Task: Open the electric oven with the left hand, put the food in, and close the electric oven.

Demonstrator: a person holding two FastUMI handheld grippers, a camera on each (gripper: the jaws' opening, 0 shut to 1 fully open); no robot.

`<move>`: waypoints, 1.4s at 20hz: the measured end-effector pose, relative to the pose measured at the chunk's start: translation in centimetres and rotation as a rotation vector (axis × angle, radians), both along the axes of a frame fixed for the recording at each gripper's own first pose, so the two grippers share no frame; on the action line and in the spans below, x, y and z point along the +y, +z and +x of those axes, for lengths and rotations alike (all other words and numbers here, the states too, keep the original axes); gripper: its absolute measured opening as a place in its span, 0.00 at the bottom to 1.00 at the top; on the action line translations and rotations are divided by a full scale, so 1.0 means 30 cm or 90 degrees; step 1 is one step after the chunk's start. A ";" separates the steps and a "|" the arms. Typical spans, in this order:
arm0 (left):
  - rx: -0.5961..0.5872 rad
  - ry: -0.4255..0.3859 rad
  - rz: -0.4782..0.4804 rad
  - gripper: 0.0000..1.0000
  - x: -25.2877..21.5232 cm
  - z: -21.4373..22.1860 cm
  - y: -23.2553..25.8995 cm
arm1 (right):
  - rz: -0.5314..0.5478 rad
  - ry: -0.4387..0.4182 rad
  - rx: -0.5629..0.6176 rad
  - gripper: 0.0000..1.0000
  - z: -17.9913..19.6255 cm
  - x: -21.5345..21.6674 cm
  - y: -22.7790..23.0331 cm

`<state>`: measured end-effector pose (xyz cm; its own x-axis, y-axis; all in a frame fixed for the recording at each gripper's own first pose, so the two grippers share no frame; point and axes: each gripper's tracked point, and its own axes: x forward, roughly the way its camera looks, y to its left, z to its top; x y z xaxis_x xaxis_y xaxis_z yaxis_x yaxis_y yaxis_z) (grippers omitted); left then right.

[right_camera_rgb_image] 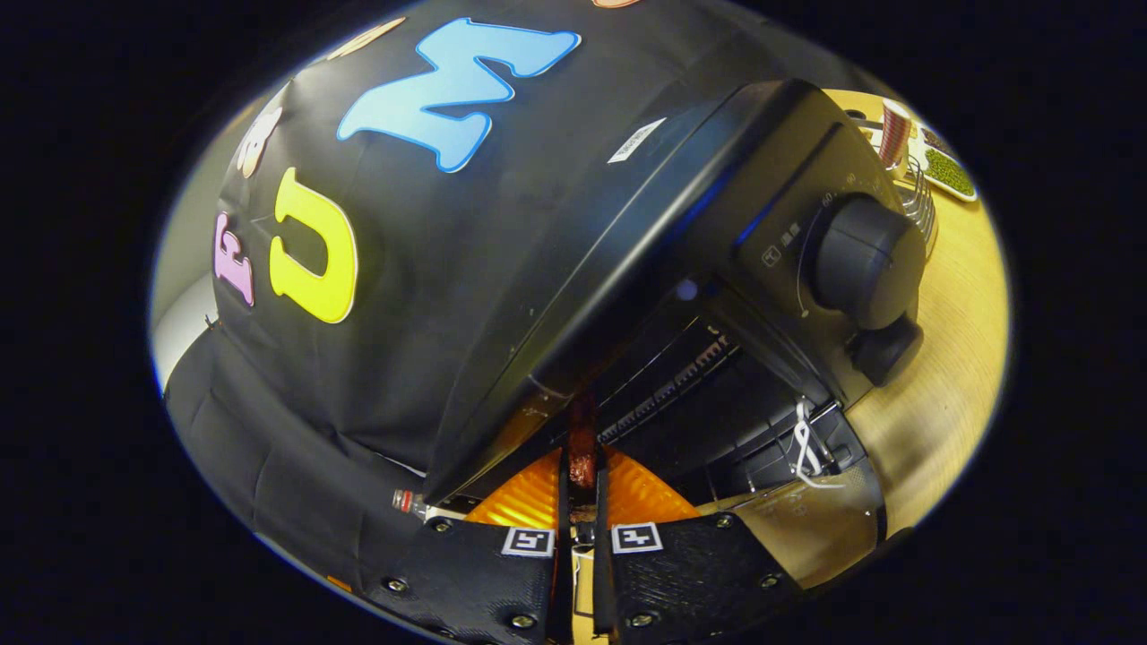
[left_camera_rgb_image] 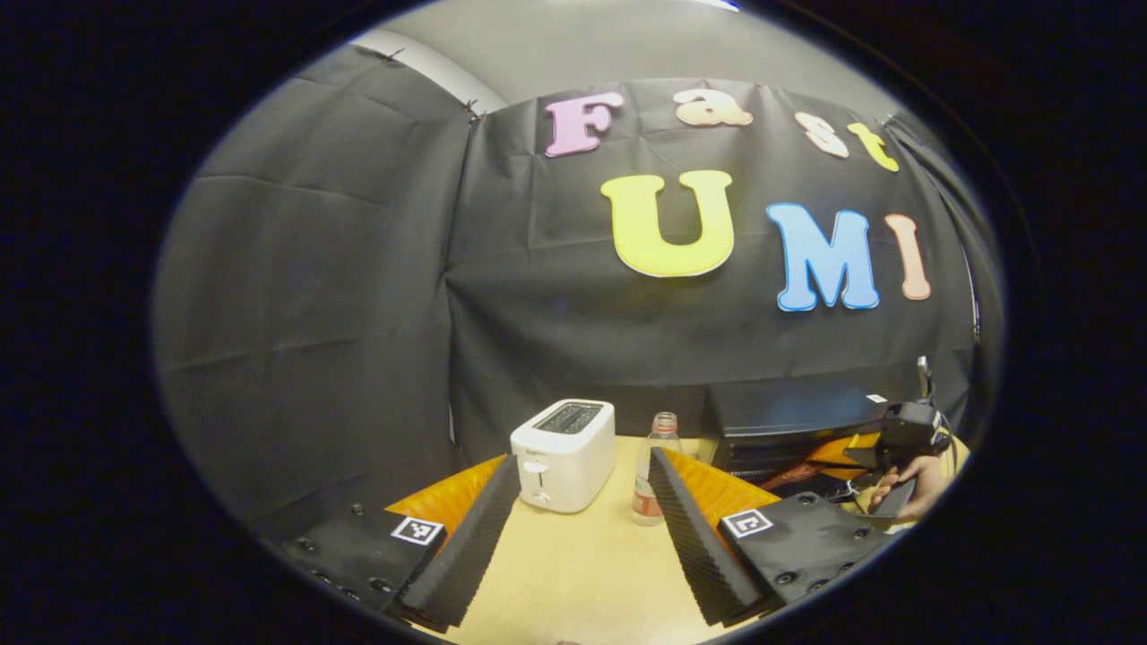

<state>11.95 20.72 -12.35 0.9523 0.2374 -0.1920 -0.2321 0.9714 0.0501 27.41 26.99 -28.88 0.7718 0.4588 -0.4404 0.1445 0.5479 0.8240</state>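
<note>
Pale wooden tabletop point(left_camera_rgb_image: 582, 555) backed by a black cloth wall; the landmark is the black box-shaped electric oven point(right_camera_rgb_image: 645, 233) with its two round knobs point(right_camera_rgb_image: 867, 260), standing at the rear of the table against the cloth.

Right gripper point(right_camera_rgb_image: 582, 502): directly before the oven's mouth, fingers clenched on a slim reddish-brown piece of food point(right_camera_rgb_image: 582, 452), a finger pressing on each side. The food's long axis runs along the fingers and points straight into the dark oven cavity point(right_camera_rgb_image: 681, 394), where a wire rack is visible; the food's tip lies at or just inside the opening, though exactly how far in cannot be told. The oven door appears lowered, with a white cord tied near its edge. In the left gripper view the same gripper, held by a hand point(left_camera_rgb_image: 905, 484), is at the oven's front.

Left gripper point(left_camera_rgb_image: 582, 537): released, fingers spread wide and empty, well apart from the oven. A white two-slot plastic toaster point(left_camera_rgb_image: 564, 452) and a clear plastic bottle point(left_camera_rgb_image: 657, 470) stand between it and the wall; the oven lies beyond the bottle.

Judgement: insertion is in hand, the right gripper being the nearer; the coming move is an advance along the food's axis, then release. Closing the door remains.
</note>
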 end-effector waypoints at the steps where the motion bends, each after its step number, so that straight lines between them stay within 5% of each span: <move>1: 0.002 -0.001 0.000 0.91 0.000 0.007 -0.003 | 0.002 0.004 -0.005 0.09 -0.003 0.003 0.001; 2: 0.003 -0.002 0.001 0.97 -0.004 0.012 -0.006 | -0.010 0.003 -0.011 0.09 0.001 -0.004 -0.004; 7: 0.002 -0.006 0.001 0.97 -0.021 0.017 0.002 | -0.064 -0.003 -0.009 0.15 -0.003 -0.028 -0.035; 12: -0.001 -0.012 0.002 1.00 -0.037 0.012 0.018 | -0.137 0.000 0.001 0.31 -0.025 -0.064 -0.067; 13: -0.002 -0.015 0.003 1.00 -0.044 0.011 0.019 | -0.149 0.000 -0.002 0.42 -0.029 -0.073 -0.063; 14: -0.003 -0.017 0.003 1.00 -0.048 0.010 0.023 | -0.160 0.001 -0.007 0.39 -0.032 -0.079 -0.063; 15: -0.004 -0.019 0.004 1.00 -0.057 0.015 0.022 | -0.166 0.000 -0.018 0.69 -0.035 -0.083 -0.047; 16: -0.004 -0.021 0.005 1.00 -0.062 0.015 0.029 | -0.179 -0.006 -0.028 0.67 -0.034 -0.100 -0.032; 17: -0.005 -0.023 0.006 1.00 -0.066 0.011 0.030 | -0.193 -0.013 -0.039 1.00 -0.025 -0.110 -0.020; 28: 0.006 -0.086 -0.028 0.97 -0.242 -0.009 -0.006 | -0.307 0.046 -0.142 0.98 -0.222 -0.205 0.193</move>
